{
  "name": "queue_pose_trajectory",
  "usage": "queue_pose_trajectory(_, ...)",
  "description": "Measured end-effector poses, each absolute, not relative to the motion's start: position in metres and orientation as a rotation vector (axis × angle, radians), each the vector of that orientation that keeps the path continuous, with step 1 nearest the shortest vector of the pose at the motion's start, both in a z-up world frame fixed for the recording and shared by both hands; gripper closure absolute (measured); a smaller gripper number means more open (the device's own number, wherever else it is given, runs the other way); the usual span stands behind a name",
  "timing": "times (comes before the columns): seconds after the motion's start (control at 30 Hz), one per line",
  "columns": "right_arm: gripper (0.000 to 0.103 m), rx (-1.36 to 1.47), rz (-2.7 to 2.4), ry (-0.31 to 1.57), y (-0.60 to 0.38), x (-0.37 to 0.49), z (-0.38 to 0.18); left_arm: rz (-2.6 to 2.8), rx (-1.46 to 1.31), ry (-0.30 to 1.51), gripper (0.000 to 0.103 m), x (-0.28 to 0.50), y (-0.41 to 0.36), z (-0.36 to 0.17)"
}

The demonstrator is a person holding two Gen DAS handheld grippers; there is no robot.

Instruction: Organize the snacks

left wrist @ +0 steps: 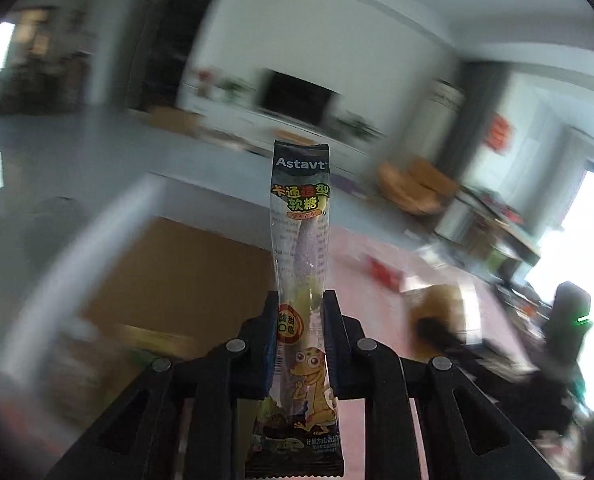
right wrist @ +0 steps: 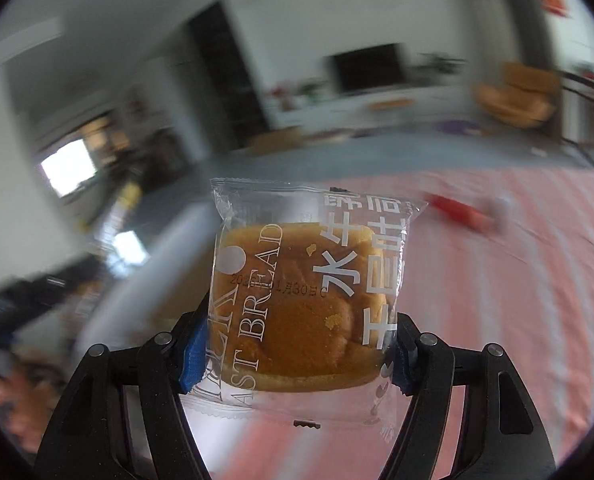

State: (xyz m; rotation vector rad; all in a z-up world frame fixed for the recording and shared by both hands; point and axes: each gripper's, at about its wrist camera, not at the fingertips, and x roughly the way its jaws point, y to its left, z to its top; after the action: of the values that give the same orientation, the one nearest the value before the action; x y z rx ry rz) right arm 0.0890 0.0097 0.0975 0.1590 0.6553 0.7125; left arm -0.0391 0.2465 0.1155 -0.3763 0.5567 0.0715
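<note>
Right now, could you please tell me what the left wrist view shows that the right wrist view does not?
Only the left wrist view shows the left gripper shut on a long gummy candy packet, above a brown cardboard box. Only the right wrist view shows the right gripper shut on a wrapped bread bun. Both share the pink striped cloth, a blurred red snack on it, and the dark television.

Daylight is pouring through a window (left wrist: pixel 585 240) at the right, washing over white walls (left wrist: pixel 297 32), a dark television (right wrist: pixel 367 66) and a pink striped tablecloth (right wrist: pixel 517 280).
</note>
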Motion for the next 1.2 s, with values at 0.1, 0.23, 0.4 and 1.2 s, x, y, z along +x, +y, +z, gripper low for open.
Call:
queue_pose_trajectory(0.1,0.028,0.134,0.86,0.751,0.074,0.091,0.1,0.273,-0.342,0.592,0.067,-0.047,0.288,0.104)
queue_pose_trajectory(0.23,0.023,0.094,0.967,0.937,0.133,0.103,0.07,0.48,-0.356,0.648,0.022,-0.056,0.326,0.079)
queue_pose_trajectory(0.4,0.022,0.21,0.986,0.891,0.099,0.115,0.062,0.467,-0.421,0.614,0.022,-0.056,0.325,0.072)
queue_pose_trajectory(1.2,0.018,0.149,-0.086,0.885,-0.235,0.155,-0.103,-0.219,0.001,0.898,0.009,0.128,-0.028,-0.054)
